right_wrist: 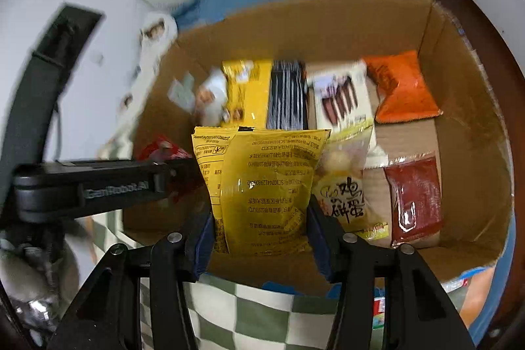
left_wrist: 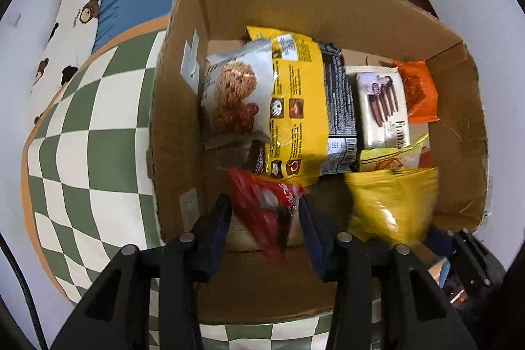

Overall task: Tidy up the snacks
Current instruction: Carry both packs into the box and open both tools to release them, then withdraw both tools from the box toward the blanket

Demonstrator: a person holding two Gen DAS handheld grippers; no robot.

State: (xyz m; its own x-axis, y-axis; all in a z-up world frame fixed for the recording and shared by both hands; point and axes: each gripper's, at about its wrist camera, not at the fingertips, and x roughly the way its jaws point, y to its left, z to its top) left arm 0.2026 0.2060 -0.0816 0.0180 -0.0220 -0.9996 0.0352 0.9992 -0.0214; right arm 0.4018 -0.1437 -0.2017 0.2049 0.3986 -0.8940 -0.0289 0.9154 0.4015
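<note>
Right wrist view: yellow packet (right_wrist: pixel 262 189) clamped between right gripper (right_wrist: pixel 261 235) fingers, red packet (left_wrist: pixel 265 212) between left gripper (left_wrist: pixel 264 232) fingers; both best lowered upright into cardboard box (right_wrist: pixel 466 107).

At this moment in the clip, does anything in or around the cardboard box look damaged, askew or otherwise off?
Yes, mildly. The cardboard box has ragged, torn top edges, worst along its left wall and near right corner. Inside, the cookie bag and large yellow bag lean across each other rather than standing in a row. Nothing looks spilled.

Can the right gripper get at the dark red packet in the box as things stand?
Probably not yet: the right gripper is shut on the yellow bag. The dark red packet lies uncovered to its right.
</note>
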